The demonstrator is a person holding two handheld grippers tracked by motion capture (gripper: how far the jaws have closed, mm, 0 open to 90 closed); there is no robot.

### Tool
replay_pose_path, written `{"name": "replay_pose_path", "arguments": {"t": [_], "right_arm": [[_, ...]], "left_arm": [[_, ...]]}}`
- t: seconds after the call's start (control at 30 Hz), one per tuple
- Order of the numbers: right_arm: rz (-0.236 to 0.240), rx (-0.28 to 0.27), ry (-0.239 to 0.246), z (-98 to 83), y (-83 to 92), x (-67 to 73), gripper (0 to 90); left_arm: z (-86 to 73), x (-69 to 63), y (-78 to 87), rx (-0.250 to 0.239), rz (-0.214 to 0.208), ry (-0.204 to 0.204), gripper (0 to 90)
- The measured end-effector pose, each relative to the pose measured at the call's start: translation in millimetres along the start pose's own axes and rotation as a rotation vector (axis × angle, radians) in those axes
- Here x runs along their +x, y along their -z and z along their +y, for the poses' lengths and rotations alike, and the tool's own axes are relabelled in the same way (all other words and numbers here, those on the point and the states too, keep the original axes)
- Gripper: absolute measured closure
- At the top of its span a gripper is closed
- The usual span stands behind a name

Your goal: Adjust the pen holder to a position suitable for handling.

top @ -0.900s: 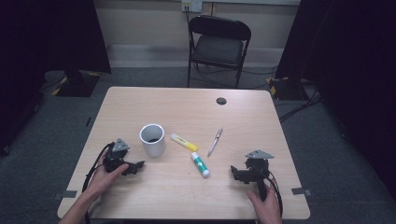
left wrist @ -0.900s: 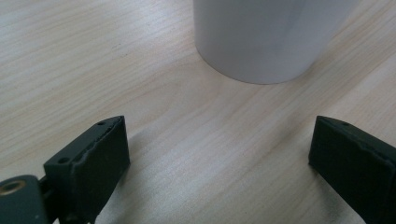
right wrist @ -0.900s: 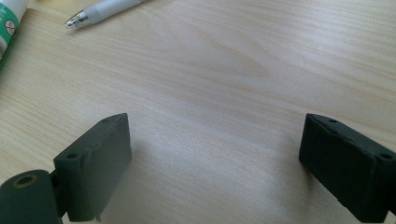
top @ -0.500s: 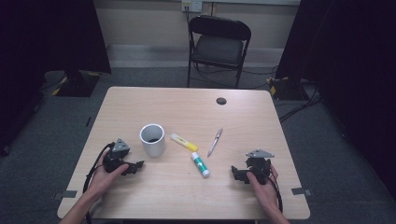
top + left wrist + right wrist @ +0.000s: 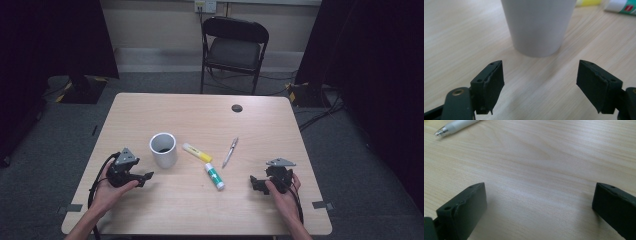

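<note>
Wooden table (image 5: 200, 115), white cup (image 5: 163, 149) just beyond released left tongs (image 5: 146, 177), right tongs (image 5: 255, 183) released, apart.

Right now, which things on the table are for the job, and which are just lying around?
For the job:
- white cup, right in front of the open left tongs
- open right tongs, empty

Just lying about:
- yellow highlighter
- glue stick
- pen
- black chair behind the table

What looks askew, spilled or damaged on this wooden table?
Nothing stands out. The white cylindrical cup stands upright, with no spill around it. The yellow highlighter, the white-and-green glue stick and the silver pen lie loosely scattered beside it.
</note>
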State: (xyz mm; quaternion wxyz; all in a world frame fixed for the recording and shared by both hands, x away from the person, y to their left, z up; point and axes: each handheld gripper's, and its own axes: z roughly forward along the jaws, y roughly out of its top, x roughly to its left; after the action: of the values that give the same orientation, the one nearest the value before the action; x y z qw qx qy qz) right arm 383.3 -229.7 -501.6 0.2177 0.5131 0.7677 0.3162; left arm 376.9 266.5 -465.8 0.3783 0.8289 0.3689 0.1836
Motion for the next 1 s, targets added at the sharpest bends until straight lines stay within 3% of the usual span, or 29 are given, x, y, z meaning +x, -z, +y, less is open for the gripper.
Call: {"name": "replay_pose_path", "arguments": {"t": [0.13,0.23,0.33,0.53,0.73,0.77,0.8,1.0], "right_arm": [[0.000,0.000,0.000,0.0,0.0,0.0,0.0],[0.000,0.000,0.000,0.0,0.0,0.0,0.0],[0.000,0.000,0.000,0.0,0.0,0.0,0.0],[0.000,0.000,0.000,0.0,0.0,0.0,0.0],[0.000,0.000,0.000,0.0,0.0,0.0,0.0],[0.000,0.000,0.000,0.0,0.0,0.0,0.0],[0.000,0.000,0.000,0.0,0.0,0.0,0.0],[0.000,0.000,0.000,0.0,0.0,0.0,0.0]], "left_arm": [[4.4,-5.1,5.6,-0.028,-0.007,-0.004,24.8],[10.3,-7.7,13.1,-0.073,-0.053,0.011,31.1],[13.0,-8.7,15.2,-0.077,-0.082,0.029,33.0],[26.4,-17.4,29.0,-0.125,-0.100,0.008,37.9],[38.0,-15.4,32.9,-0.159,-0.131,-0.013,41.9],[42.9,-18.7,31.7,-0.151,-0.147,-0.050,43.2],[44.5,-19.5,30.9,-0.157,-0.169,-0.042,44.7],[64.5,-24.2,30.0,-0.183,-0.148,-0.105,50.1]]}}
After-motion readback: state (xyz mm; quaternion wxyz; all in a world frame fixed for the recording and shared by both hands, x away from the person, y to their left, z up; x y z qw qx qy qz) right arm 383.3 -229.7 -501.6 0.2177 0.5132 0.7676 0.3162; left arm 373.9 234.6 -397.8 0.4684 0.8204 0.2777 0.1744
